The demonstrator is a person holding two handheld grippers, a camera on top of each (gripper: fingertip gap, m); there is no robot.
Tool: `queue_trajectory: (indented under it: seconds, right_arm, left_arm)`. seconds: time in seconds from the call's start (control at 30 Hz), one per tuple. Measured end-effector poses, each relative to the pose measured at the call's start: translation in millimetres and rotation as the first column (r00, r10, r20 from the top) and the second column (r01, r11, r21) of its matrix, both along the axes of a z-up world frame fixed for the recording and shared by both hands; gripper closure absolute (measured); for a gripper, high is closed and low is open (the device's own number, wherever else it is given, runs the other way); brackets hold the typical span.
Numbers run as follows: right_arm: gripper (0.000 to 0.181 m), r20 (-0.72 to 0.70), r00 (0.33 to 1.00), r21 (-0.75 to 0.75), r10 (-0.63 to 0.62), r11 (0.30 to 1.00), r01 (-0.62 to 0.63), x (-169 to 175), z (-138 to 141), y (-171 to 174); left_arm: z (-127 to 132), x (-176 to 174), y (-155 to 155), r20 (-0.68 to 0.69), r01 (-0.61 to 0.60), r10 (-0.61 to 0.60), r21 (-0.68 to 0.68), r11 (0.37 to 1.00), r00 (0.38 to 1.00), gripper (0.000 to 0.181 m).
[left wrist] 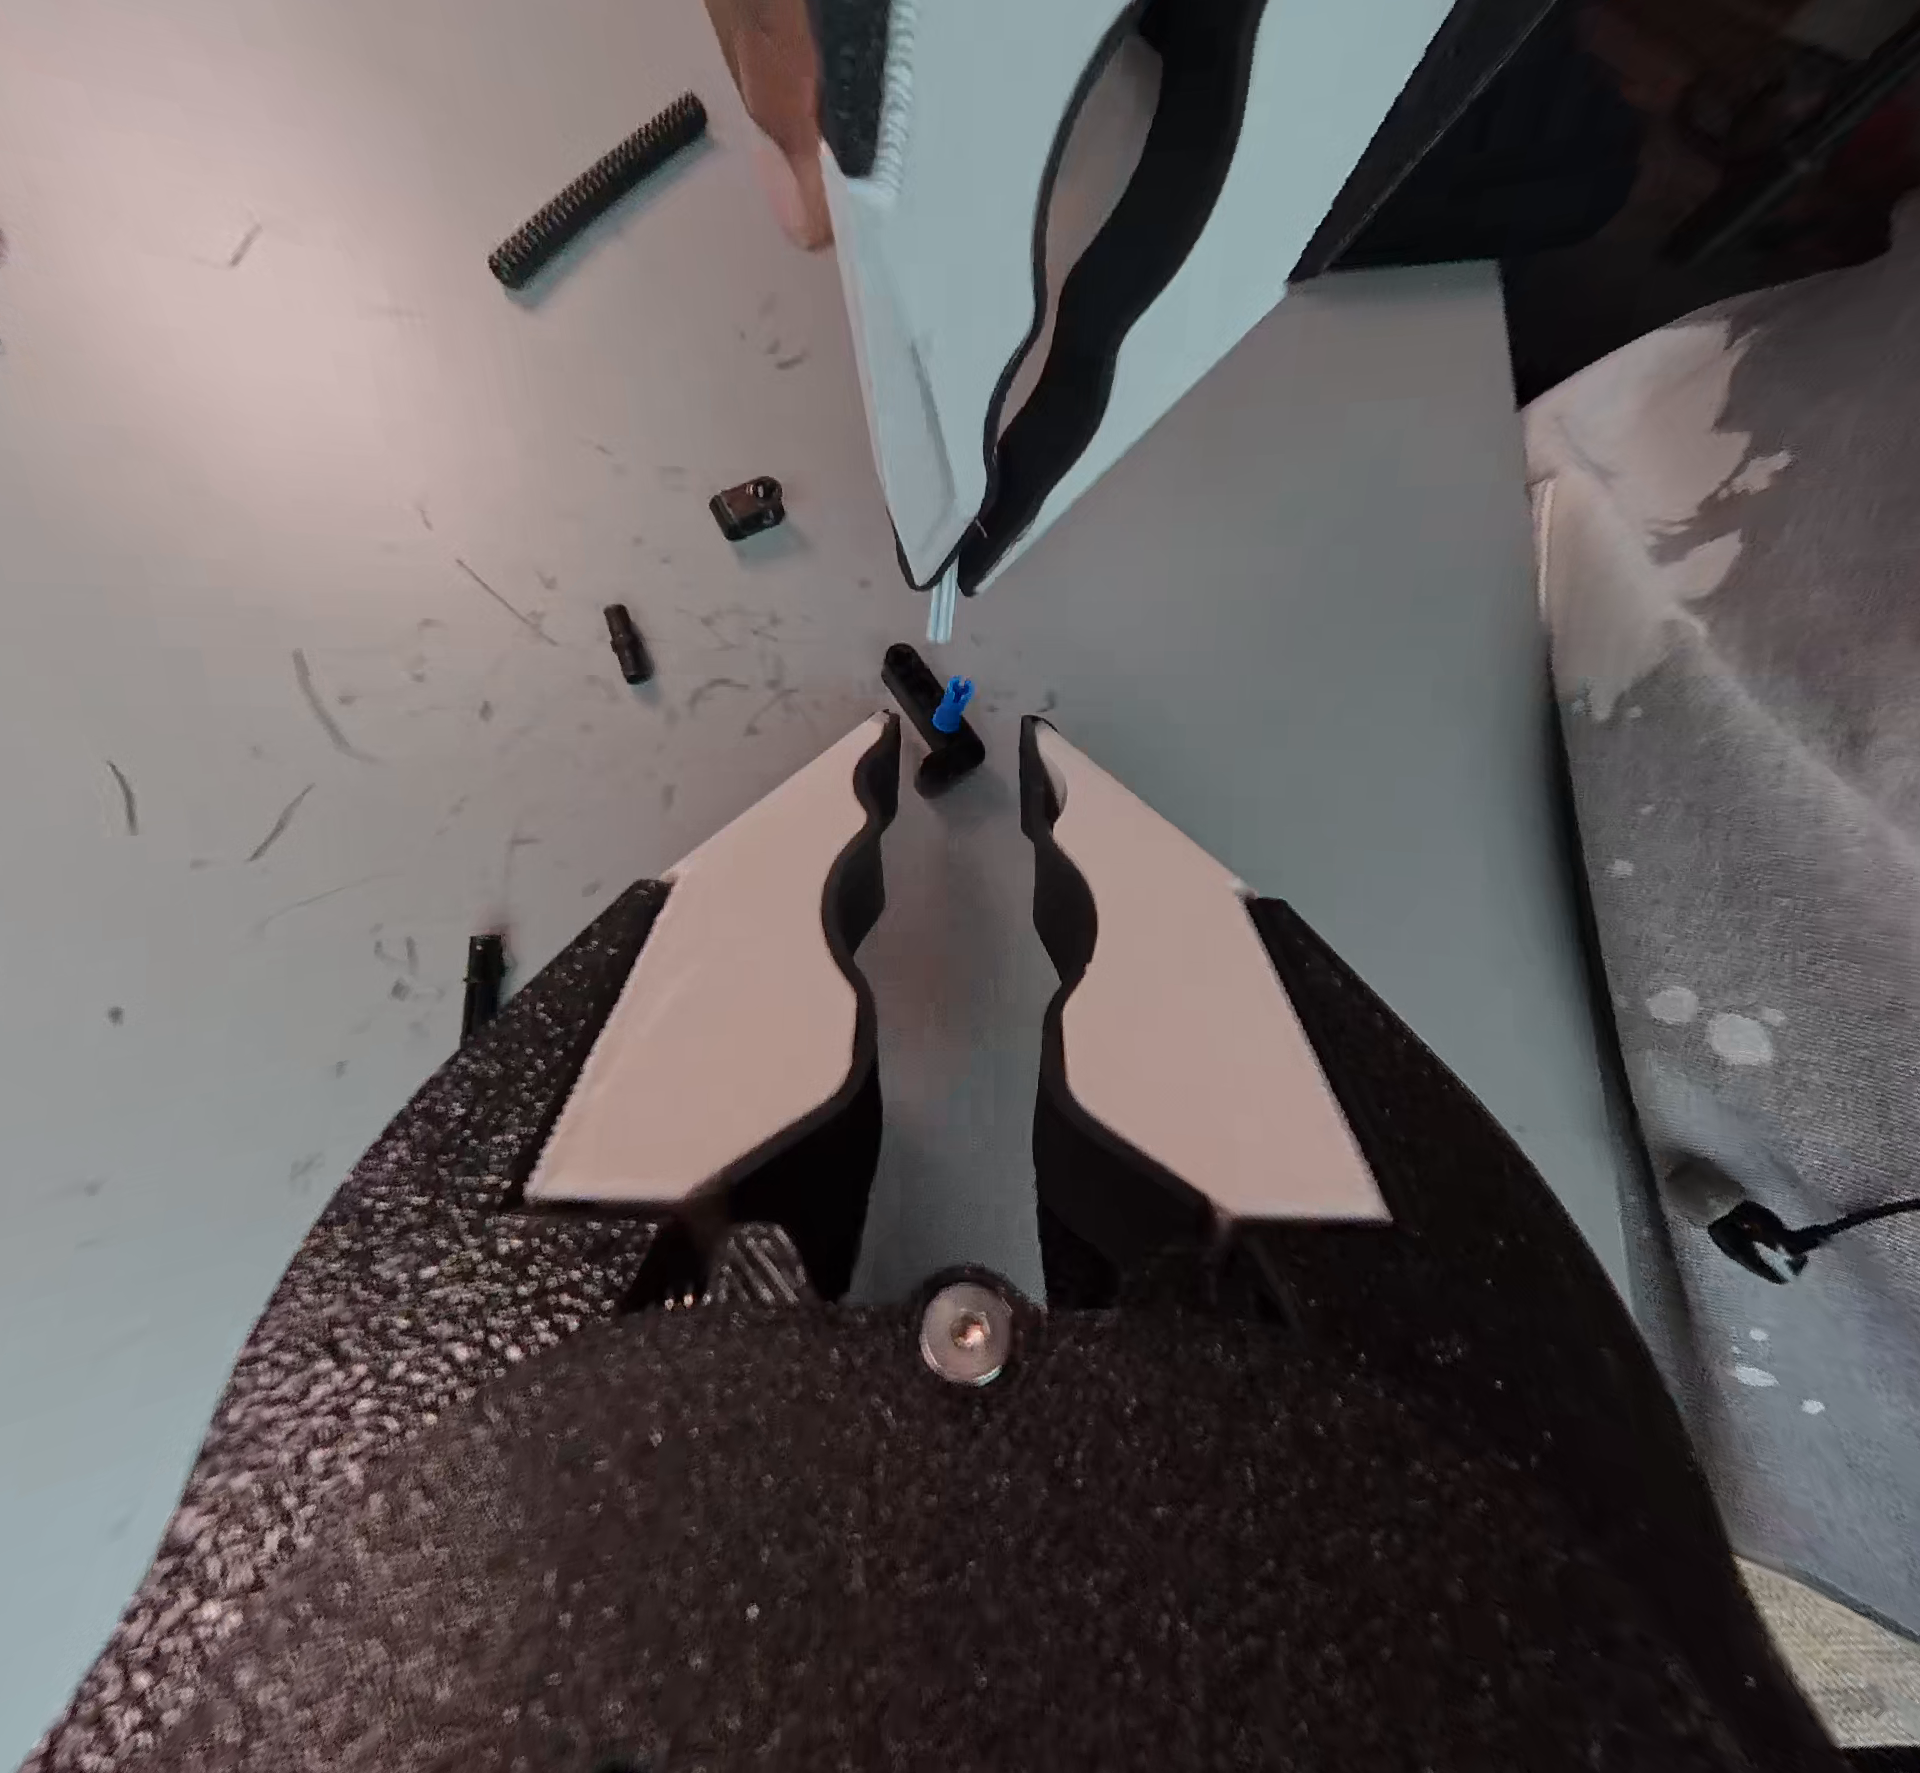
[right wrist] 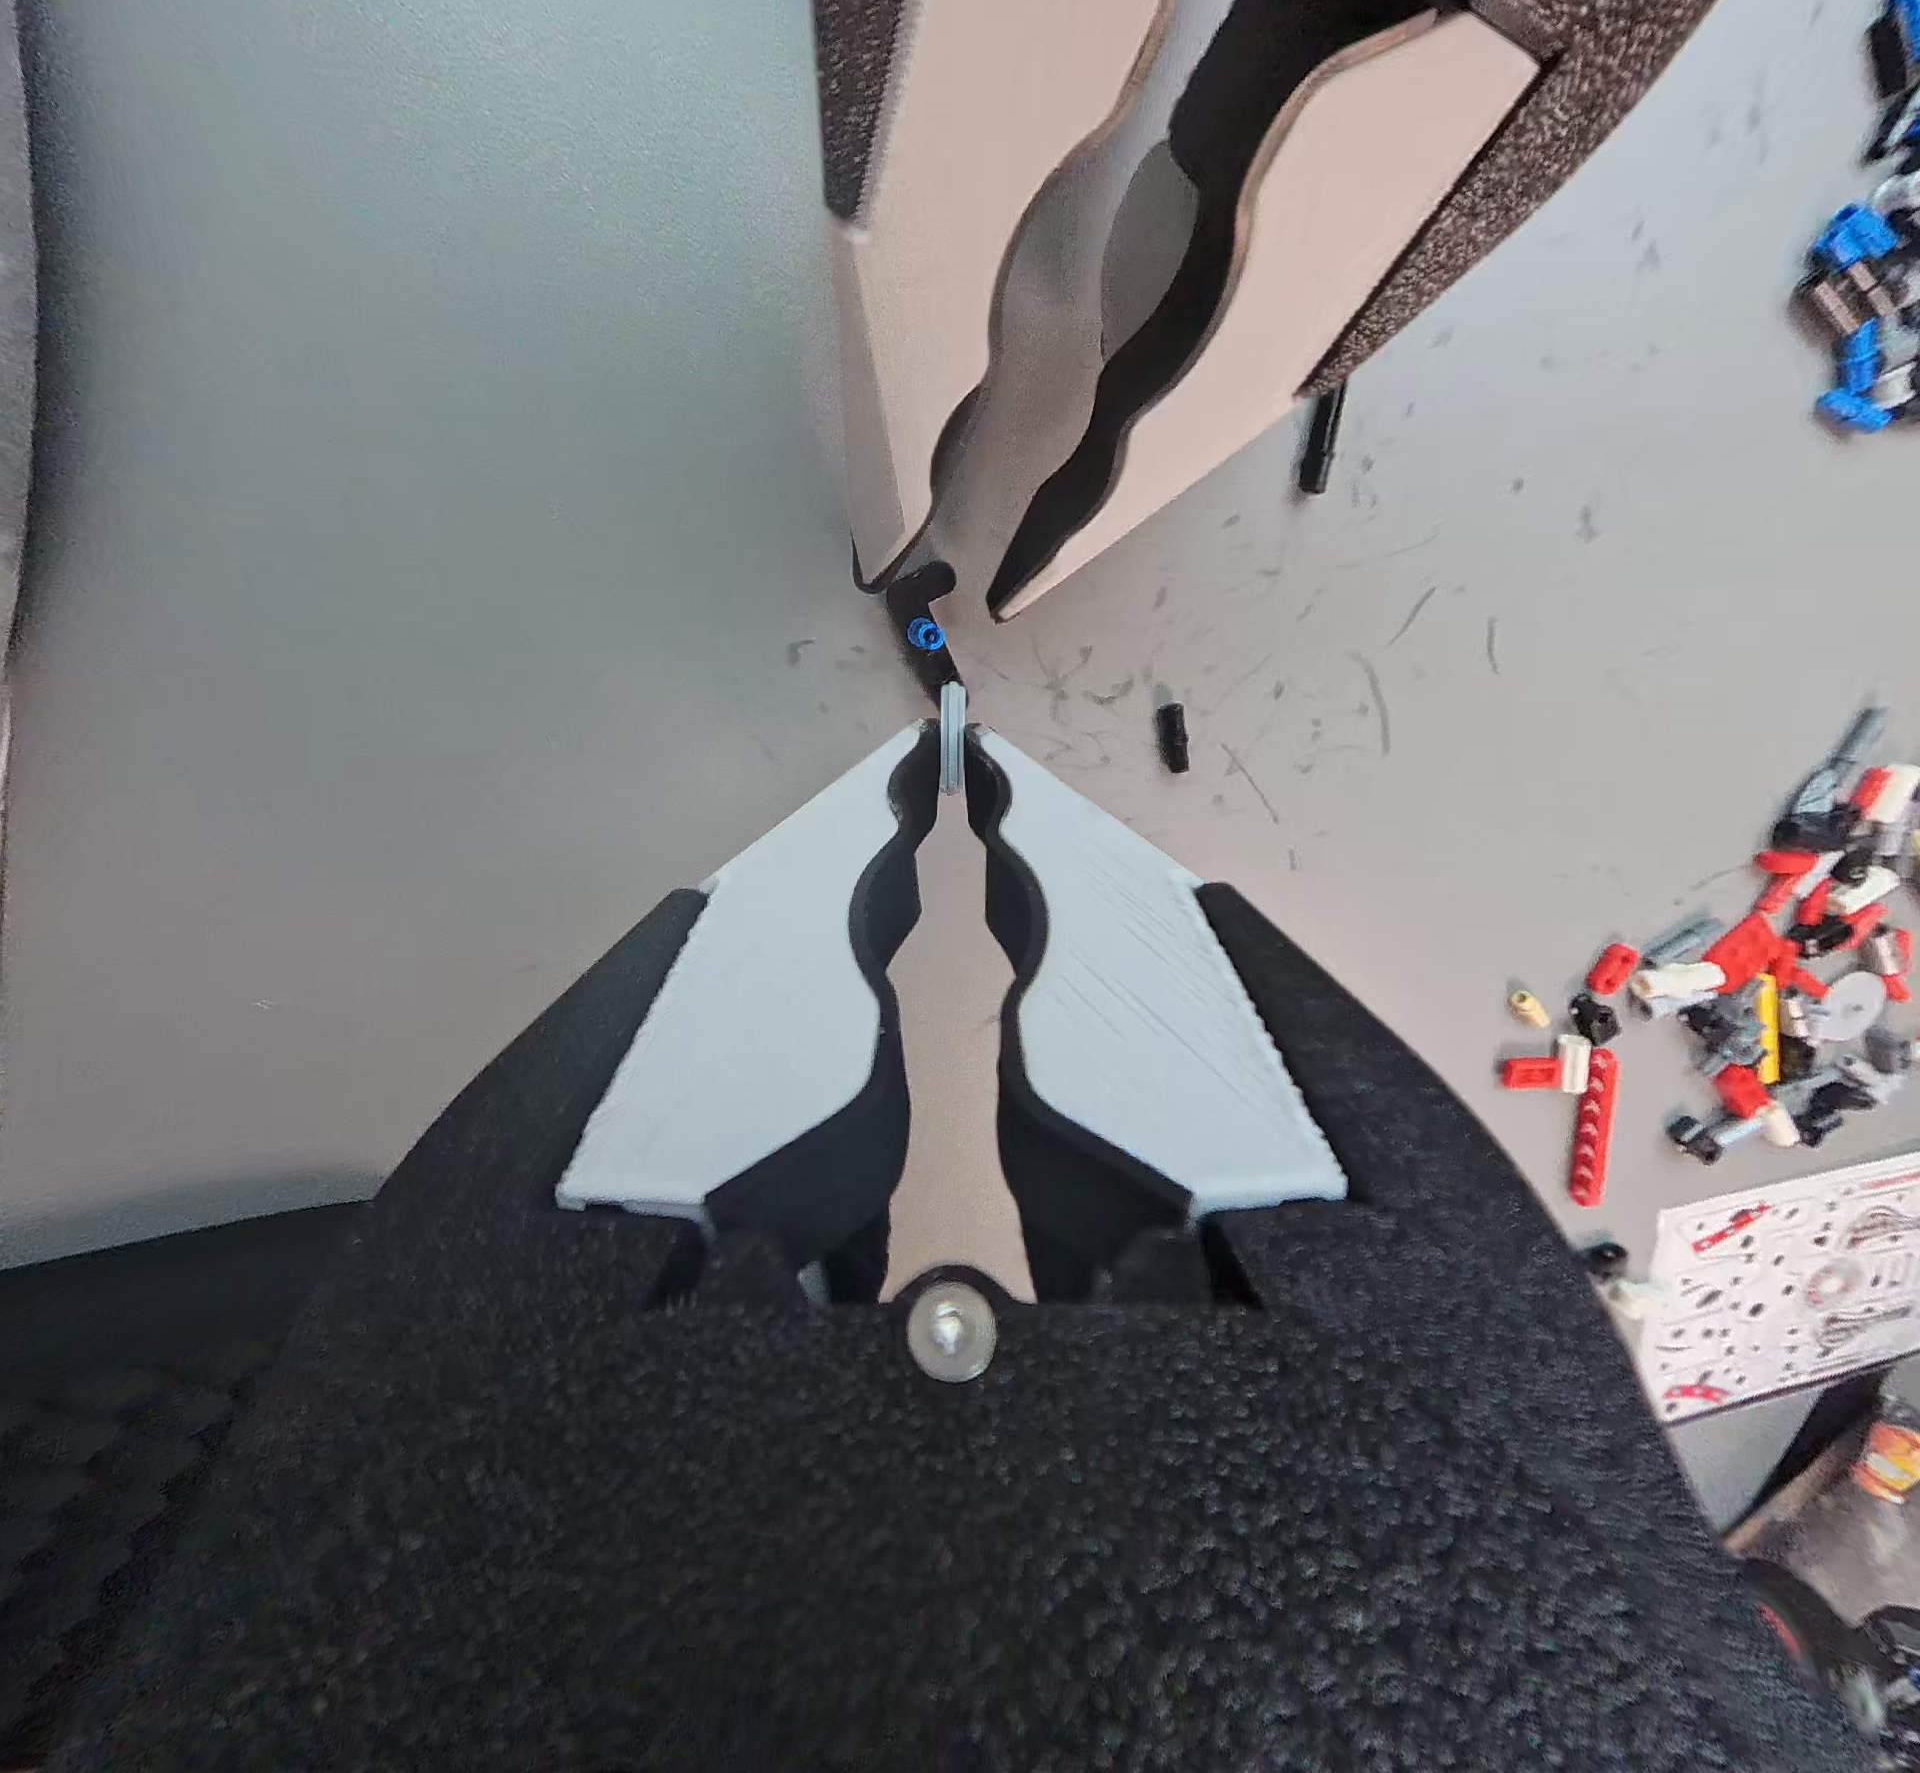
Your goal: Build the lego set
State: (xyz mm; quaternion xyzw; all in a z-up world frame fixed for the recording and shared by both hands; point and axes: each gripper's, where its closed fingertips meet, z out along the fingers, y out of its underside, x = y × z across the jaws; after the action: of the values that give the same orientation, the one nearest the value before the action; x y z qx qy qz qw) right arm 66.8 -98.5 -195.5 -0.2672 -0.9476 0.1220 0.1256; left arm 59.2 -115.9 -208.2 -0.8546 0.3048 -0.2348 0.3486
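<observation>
Our right gripper clamps a thin grey piece, long axis pointing ahead at the black beam with blue pin on the table; left gripper parted astride the beam, nearer

beam: black | pin: blue | spring: black | table: grey, scuffed

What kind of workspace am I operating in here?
Likely an indoor hobby or lab workbench: a scuffed grey tabletop, a pile of loose Lego pieces, a printed parts sheet, and speckled floor beside the table.
</observation>
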Motion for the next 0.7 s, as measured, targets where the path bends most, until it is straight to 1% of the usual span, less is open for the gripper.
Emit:
queue_trajectory:
  seconds: [0.03, 0.17, 0.27, 0.37, 0.47, 0.6, 0.7]
  right_arm:
    - [0.177, -0.045, 0.999, -0.009, 0.026, 1.000, -0.026, -1.2, 5.1, -2.9]
    - [0.177, -0.234, 0.967, -0.063, 0.099, 0.991, -0.116, -5.4, 32.3, -19.5]
    - [0.177, -0.319, 0.938, -0.052, 0.134, 0.986, -0.158, -5.1, 46.6, -26.9]
    - [0.177, -0.365, 0.919, -0.060, 0.148, 0.981, -0.182, -2.7, 57.9, -32.5]
    - [0.177, -0.399, 0.905, -0.104, 0.148, 0.973, -0.205, 1.4, 69.6, -38.3]
    - [0.176, -0.446, 0.889, -0.219, 0.106, 0.950, -0.223, 5.9, 86.6, -48.5]
    - [0.176, -0.467, 0.880, -0.269, 0.084, 0.935, -0.232, 8.3, 95.3, -52.4]
  left_arm:
    - [8.2, 1.3, -0.2, 0.048, 0.003, -0.003, 0.011, 1.000, 0.999, 0.158]
    - [41.2, 7.4, -1.9, 0.268, 0.019, -0.027, 0.035, 0.999, 0.963, 0.164]
    - [56.5, 12.2, -7.2, 0.373, 0.058, -0.070, 0.043, 0.997, 0.925, 0.168]
    - [60.5, 16.3, -13.4, 0.391, 0.100, -0.114, 0.057, 0.993, 0.913, 0.178]
    - [72.3, 21.1, -19.8, 0.417, 0.138, -0.176, 0.120, 0.983, 0.892, 0.178]
    - [87.1, 25.7, -26.8, 0.403, 0.166, -0.260, 0.254, 0.953, 0.877, 0.178]
    - [96.9, 27.9, -31.0, 0.417, 0.174, -0.301, 0.315, 0.933, 0.858, 0.178]
